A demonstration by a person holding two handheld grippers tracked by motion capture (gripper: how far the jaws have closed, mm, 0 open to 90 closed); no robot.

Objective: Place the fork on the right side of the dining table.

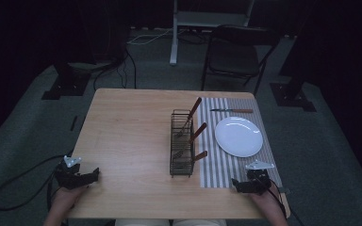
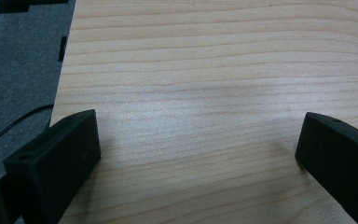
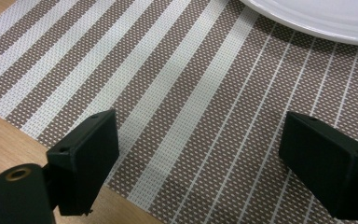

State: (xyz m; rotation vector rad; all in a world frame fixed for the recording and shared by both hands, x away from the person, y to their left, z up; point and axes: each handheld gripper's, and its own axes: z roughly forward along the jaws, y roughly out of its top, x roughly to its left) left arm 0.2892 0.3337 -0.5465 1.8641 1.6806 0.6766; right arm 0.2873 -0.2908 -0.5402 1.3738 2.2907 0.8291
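Resting wide open and empty, right tongs (image 1: 238, 185) sit nearer the wire rack (image 1: 181, 143); its wooden-handled utensils (image 1: 199, 157) lie ahead-left, handles slanting toward them. Left tongs (image 1: 93, 175) open, empty.

Both forearms are coming in from the near edge, each hand wrapping a pair of tongs. The left tongs (image 1: 93, 175) are sitting low at the near left corner of the table (image 1: 132, 136), jaws gaping wide. The right tongs (image 1: 235, 185) are hovering near the near right corner, jaws likewise spread apart, gripping nothing.
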